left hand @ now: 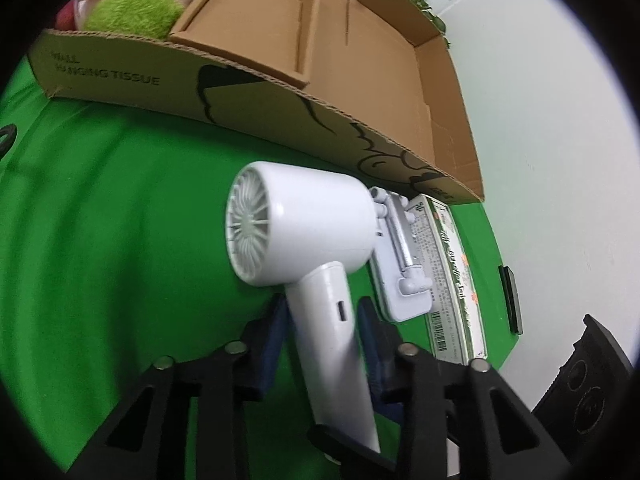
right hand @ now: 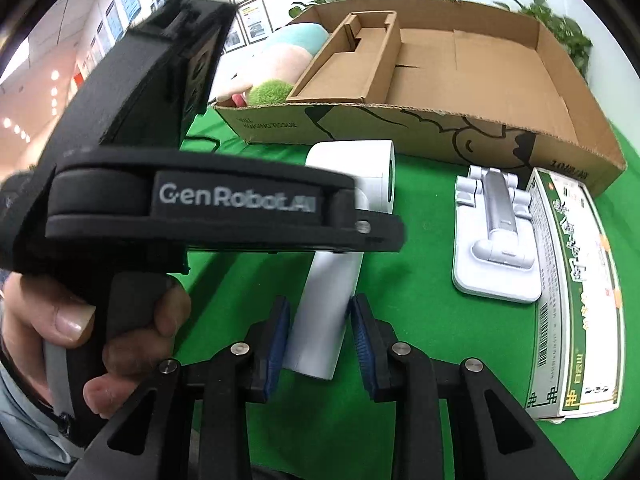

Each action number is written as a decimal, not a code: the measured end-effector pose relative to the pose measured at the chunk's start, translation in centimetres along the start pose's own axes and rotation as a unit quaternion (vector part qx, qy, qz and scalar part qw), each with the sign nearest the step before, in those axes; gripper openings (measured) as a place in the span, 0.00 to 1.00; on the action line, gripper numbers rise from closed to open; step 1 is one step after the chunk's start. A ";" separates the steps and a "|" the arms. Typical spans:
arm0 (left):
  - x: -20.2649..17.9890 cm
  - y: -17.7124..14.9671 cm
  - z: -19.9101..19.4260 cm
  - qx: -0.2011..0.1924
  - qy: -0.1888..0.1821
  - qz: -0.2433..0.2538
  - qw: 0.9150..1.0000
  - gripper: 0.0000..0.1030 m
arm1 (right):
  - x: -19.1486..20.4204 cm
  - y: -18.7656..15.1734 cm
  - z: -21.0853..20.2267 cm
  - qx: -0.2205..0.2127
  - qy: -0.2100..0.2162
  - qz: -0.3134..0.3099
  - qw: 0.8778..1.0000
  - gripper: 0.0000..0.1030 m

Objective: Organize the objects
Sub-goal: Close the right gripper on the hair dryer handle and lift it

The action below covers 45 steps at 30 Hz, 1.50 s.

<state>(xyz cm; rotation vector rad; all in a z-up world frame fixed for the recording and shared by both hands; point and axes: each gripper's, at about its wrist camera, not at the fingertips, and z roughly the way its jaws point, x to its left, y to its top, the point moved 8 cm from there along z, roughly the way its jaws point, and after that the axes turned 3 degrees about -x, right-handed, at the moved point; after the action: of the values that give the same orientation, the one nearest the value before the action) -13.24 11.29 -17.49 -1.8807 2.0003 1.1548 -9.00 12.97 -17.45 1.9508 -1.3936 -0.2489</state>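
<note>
A white hair dryer (left hand: pixel 320 220) lies on the green cloth, its grille end facing the left wrist camera. My left gripper (left hand: pixel 322 320) is shut on the handle just below the body, blue pads against both sides. In the right wrist view the dryer (right hand: pixel 352 176) points its barrel toward the cardboard box (right hand: pixel 400 128), and my right gripper (right hand: pixel 320 320) is shut on the lower end of the handle. The left tool's black housing (right hand: pixel 200 208), held by a hand (right hand: pixel 68 320), covers part of the dryer.
A folded white phone stand (right hand: pixel 496 240) and a green-and-white carton (right hand: pixel 576 300) lie right of the dryer. The open box (left hand: pixel 280 112) holds a cardboard insert and a plush toy (left hand: pixel 132 12) at its left end. A flat black item (left hand: pixel 512 296) sits at the cloth's right edge.
</note>
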 end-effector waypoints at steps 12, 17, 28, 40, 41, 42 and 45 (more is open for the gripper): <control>-0.1 -0.1 0.0 -0.005 0.012 -0.008 1.000 0.30 | 0.4 -0.2 -0.3 -0.007 -0.004 -0.009 1.000 0.29; -0.2 0.0 -0.4 -0.011 0.017 -0.005 1.000 0.29 | 1.0 -0.4 -0.7 -0.012 -0.003 -0.014 1.000 0.29; -1.1 0.4 -1.0 -0.025 0.020 0.009 0.999 0.28 | 0.9 -0.6 -0.2 -0.022 0.000 -0.018 1.000 0.29; -2.3 1.0 -2.5 -0.050 0.014 0.034 0.998 0.27 | 0.8 -0.5 -2.0 -0.056 -0.010 -0.011 0.998 0.27; -2.5 1.2 -2.7 -0.053 0.013 0.036 0.998 0.27 | 0.8 -0.4 -2.3 -0.062 -0.009 -0.010 0.998 0.27; -2.7 1.4 -2.8 -0.056 0.013 0.040 0.998 0.27 | 0.8 -0.3 -2.5 -0.067 -0.010 -0.010 0.998 0.27; -3.4 2.2 -2.9 -0.066 0.014 0.050 0.996 0.27 | 0.8 0.1 -3.0 -0.079 -0.011 -0.010 0.997 0.26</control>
<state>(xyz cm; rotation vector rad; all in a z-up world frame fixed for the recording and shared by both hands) -13.48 11.88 -12.55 -1.8843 2.1039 1.3236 -7.19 13.60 -15.01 1.8373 -1.3260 -0.3799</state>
